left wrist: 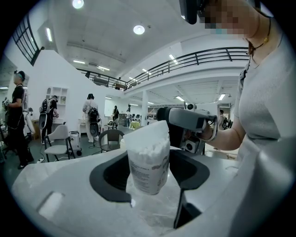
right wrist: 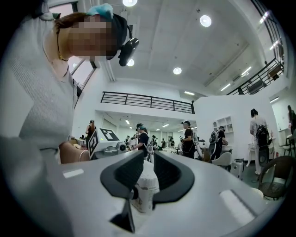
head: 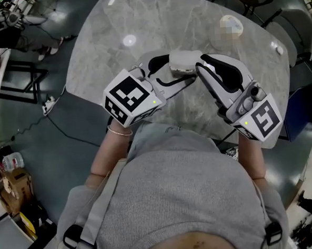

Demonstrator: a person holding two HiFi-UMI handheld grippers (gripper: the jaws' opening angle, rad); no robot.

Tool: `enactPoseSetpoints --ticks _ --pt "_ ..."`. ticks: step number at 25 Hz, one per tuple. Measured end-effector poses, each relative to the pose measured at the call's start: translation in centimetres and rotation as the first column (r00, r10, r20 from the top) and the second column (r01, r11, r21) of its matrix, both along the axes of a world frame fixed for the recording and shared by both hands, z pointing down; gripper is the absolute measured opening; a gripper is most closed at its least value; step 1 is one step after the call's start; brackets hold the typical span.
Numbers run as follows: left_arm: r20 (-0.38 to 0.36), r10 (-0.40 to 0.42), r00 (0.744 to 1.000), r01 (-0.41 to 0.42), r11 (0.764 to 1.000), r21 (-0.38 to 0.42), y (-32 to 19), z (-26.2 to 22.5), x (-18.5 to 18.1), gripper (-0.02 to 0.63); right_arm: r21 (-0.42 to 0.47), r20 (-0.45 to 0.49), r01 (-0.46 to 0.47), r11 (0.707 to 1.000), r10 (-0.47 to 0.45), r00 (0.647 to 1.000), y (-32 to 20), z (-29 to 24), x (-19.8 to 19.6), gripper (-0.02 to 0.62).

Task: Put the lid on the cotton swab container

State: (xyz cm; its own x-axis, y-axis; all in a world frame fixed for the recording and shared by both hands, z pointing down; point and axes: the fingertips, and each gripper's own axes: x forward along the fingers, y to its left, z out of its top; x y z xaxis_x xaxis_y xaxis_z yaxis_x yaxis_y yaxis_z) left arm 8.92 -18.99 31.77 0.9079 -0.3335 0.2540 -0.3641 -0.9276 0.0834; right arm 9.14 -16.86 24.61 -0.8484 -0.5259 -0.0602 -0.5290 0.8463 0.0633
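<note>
Above the grey marble table [head: 139, 22] both grippers meet on the cotton swab container [head: 184, 61], a clear tub packed with white swabs. In the left gripper view the container [left wrist: 148, 155] stands upright between the jaws of my left gripper [left wrist: 150, 178], which press its sides; a clear, film-like piece shows under it. My left gripper [head: 166, 68] holds it from the left. My right gripper [head: 202, 66] comes in from the right, and in its own view the right gripper [right wrist: 147, 178] has its jaws close together on the container [right wrist: 144, 190]. I cannot make out whether a lid is on.
A round pale object [head: 231, 24], partly mosaic-blurred, lies on the table at the far right, with a small white piece [head: 278, 48] near the right edge. Chairs [head: 297, 23] stand beyond the table. People stand in the hall behind.
</note>
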Motion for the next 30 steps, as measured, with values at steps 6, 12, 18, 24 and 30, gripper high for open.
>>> enactPoseSetpoints --ticks 6,12,18,24,30 --pt "-0.023 -0.006 1.000 0.006 1.000 -0.006 0.1 -0.3 0.2 0.266 0.013 -0.020 -0.010 1.000 0.011 1.000 0.5 -0.5 -0.6 0.069" --pt "-0.030 -0.019 0.999 0.019 1.000 -0.001 0.2 -0.5 -0.2 0.265 0.037 -0.057 -0.013 0.999 0.015 0.998 0.8 -0.4 -1.0 0.069" --pt "-0.058 -0.033 0.998 0.032 0.999 -0.010 0.0 -0.7 -0.4 0.265 0.071 -0.133 -0.024 0.997 0.033 0.991 1.0 -0.2 -1.5 0.066" --pt "-0.085 -0.023 0.996 0.022 1.000 -0.019 0.3 -1.0 -0.8 0.264 0.102 -0.201 -0.051 0.993 0.071 0.977 1.4 -0.2 -2.3 0.055" --pt "-0.092 -0.018 0.996 0.018 1.000 -0.001 -0.1 -1.2 -1.4 0.262 0.085 -0.235 -0.069 0.994 0.087 0.968 1.1 0.0 -2.9 0.044"
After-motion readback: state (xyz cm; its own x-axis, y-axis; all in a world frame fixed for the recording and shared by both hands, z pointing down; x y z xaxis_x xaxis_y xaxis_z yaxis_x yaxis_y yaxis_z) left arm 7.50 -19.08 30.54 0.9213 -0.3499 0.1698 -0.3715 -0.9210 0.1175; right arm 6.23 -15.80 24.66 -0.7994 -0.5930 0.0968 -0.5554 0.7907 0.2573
